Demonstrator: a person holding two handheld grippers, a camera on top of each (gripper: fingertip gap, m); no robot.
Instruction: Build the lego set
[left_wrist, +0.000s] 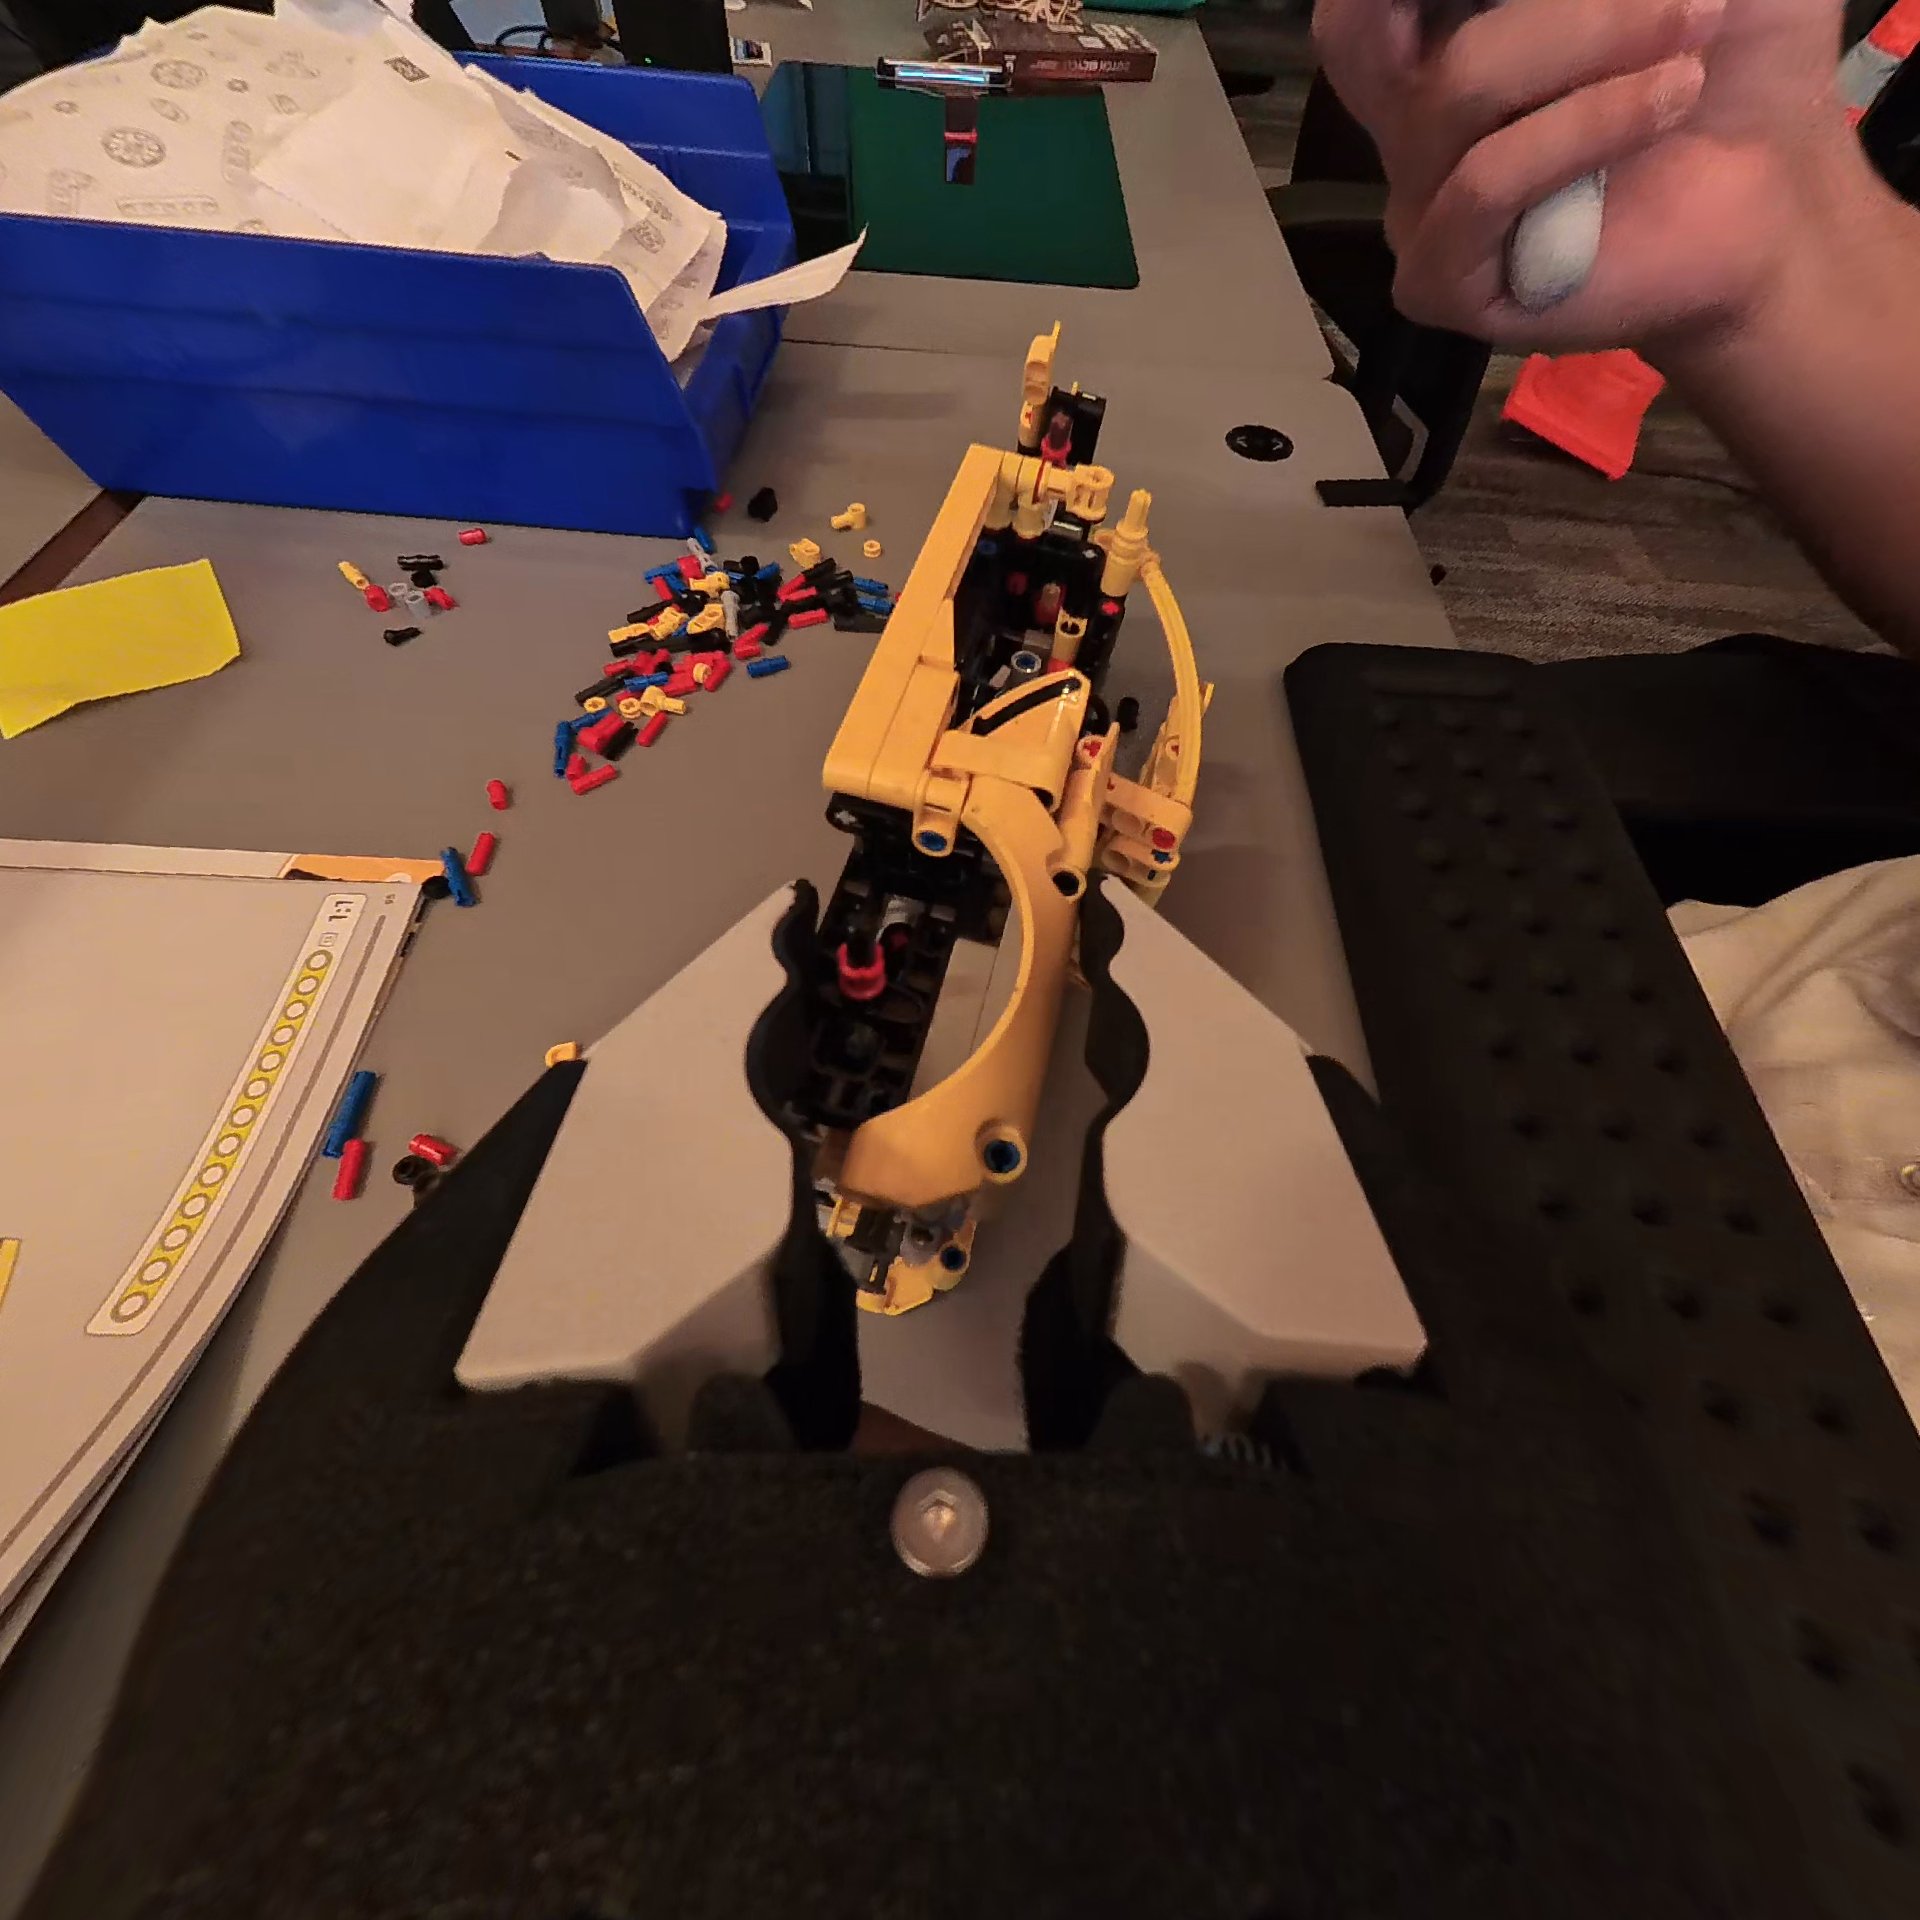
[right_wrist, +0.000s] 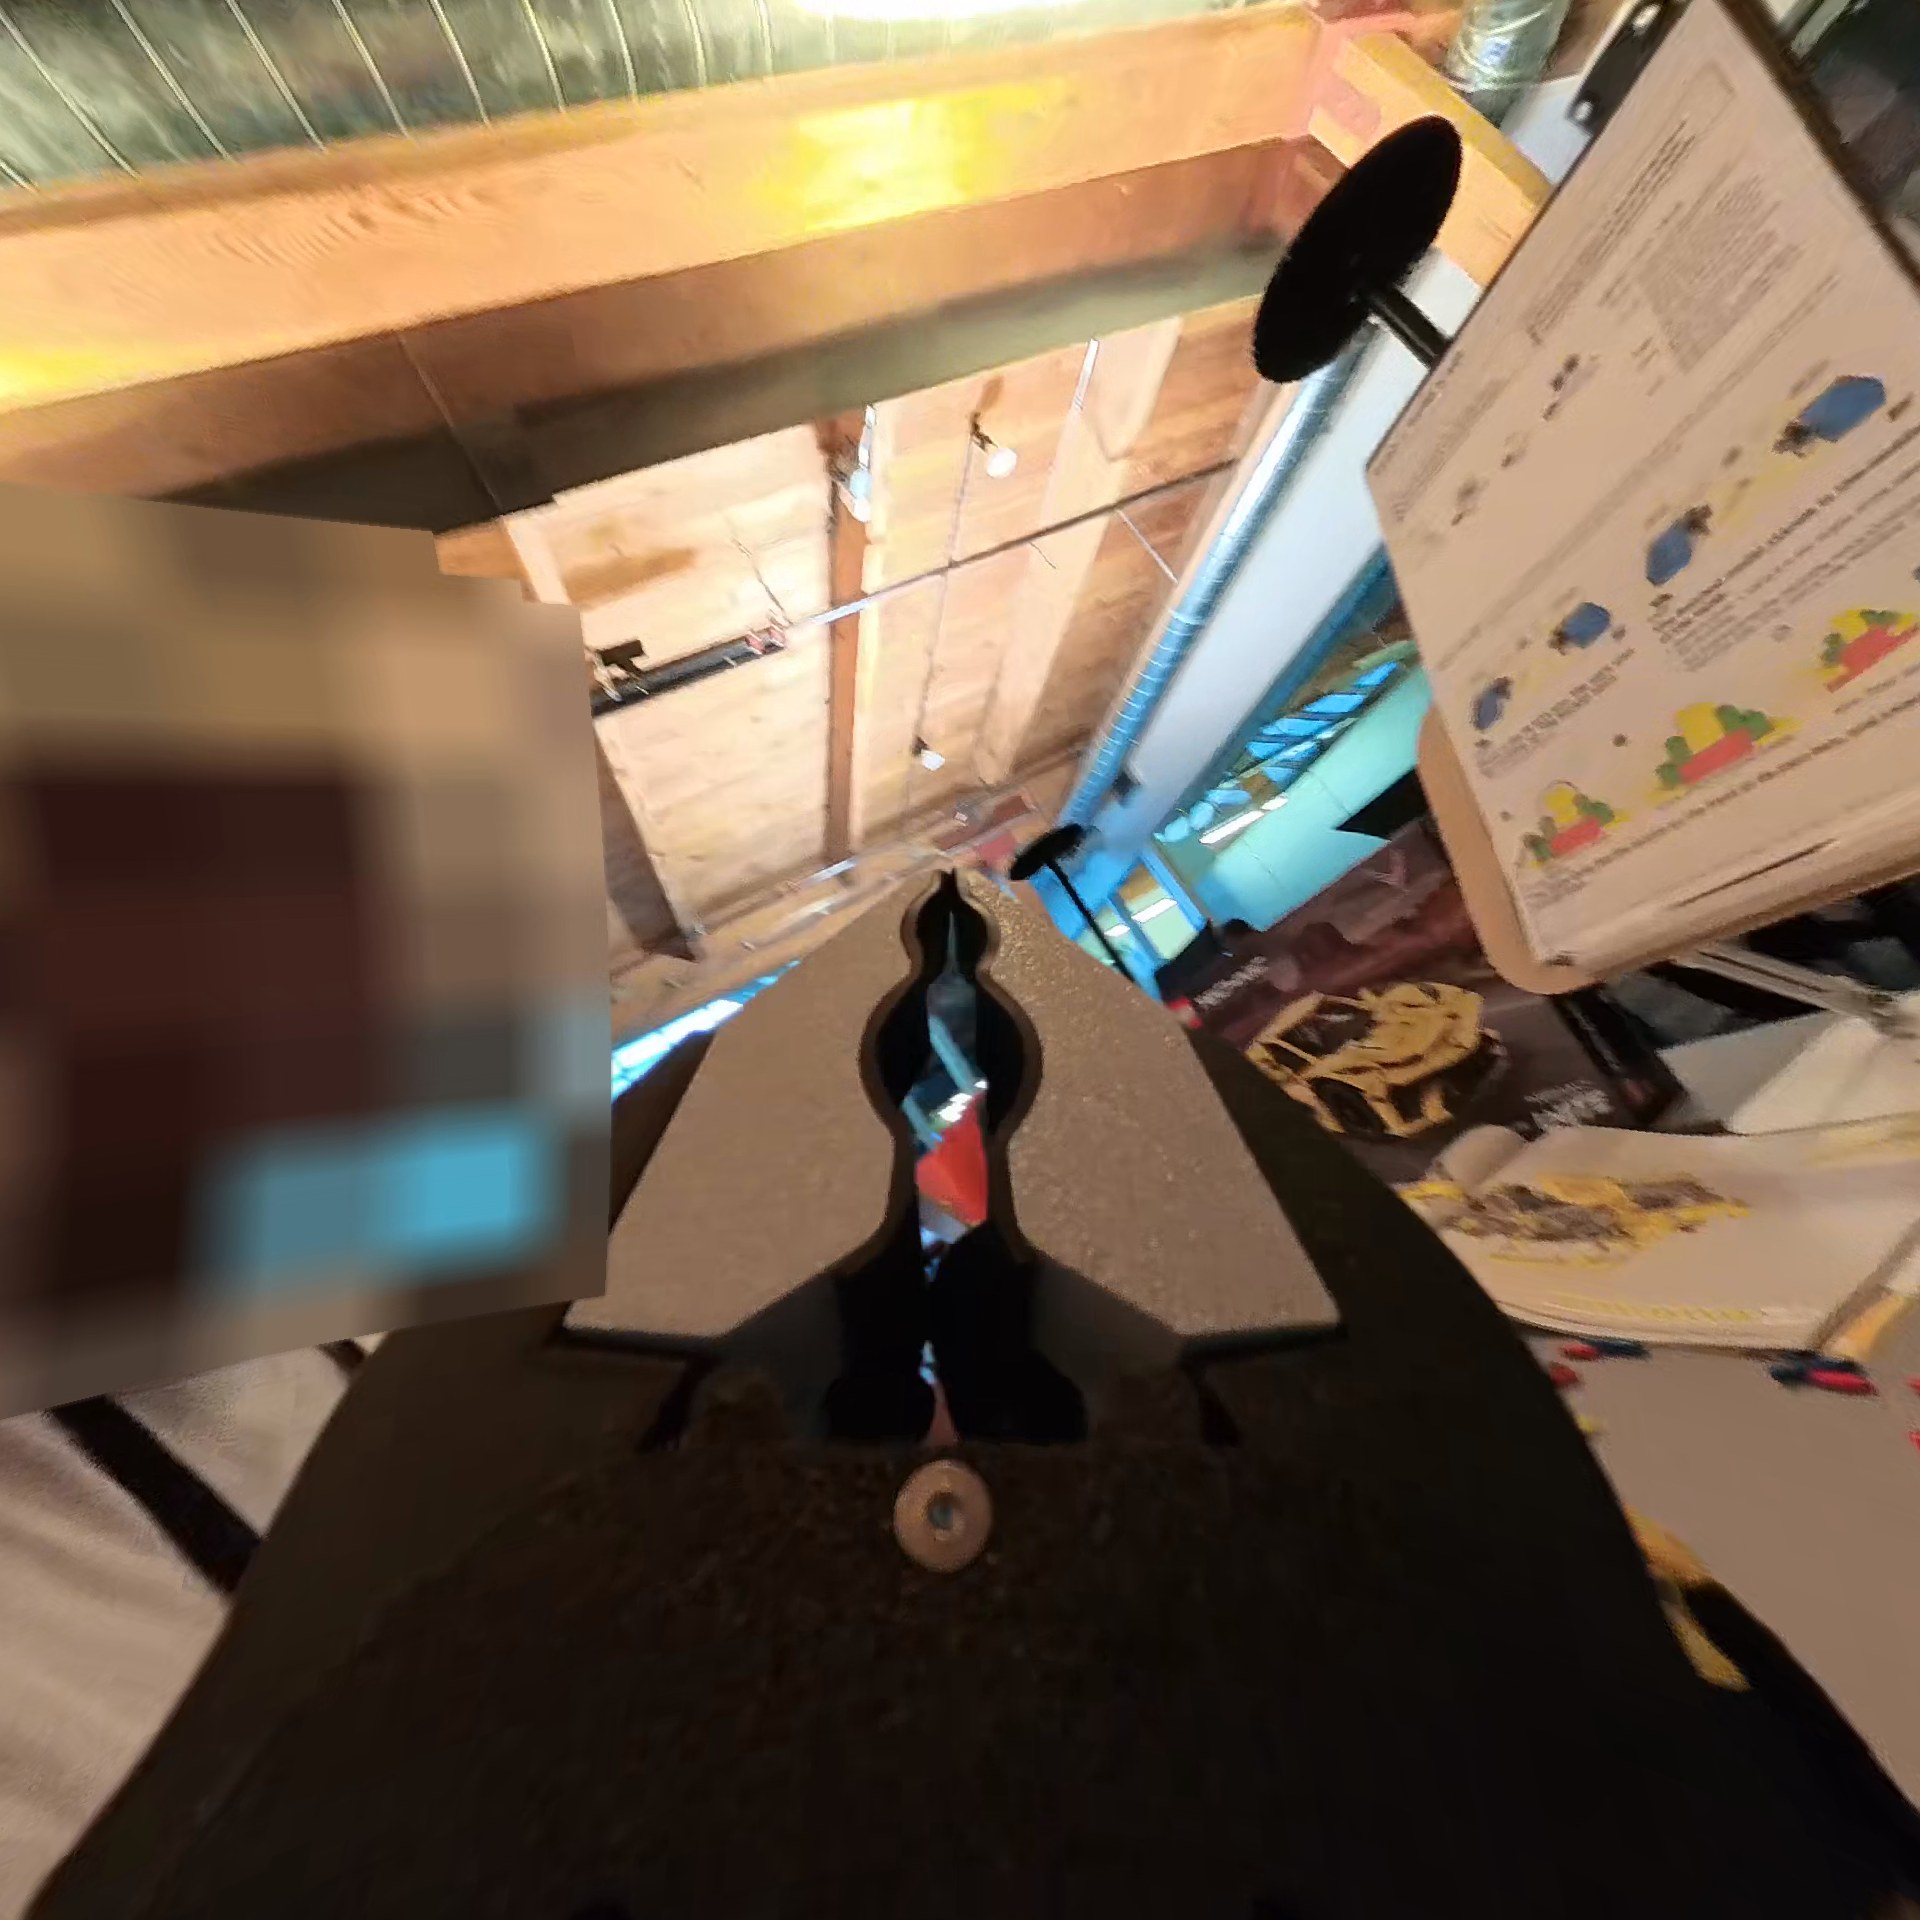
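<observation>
Lego model (left_wrist: 997, 790), yellow and black, lies on the grey table (left_wrist: 644, 416), its near end clamped between the left gripper (left_wrist: 940, 914) fingers. Left: instruction booklet (left_wrist: 156, 1091), loose pins (left_wrist: 707, 644). Right gripper (right_wrist: 951, 894), raised, closed and empty.

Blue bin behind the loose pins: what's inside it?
The blue bin holds crumpled white printed paper bags heaped above its rim, one strip hanging over the right end. Anything beneath them is covered, so I cannot tell whether parts remain inside.
</observation>
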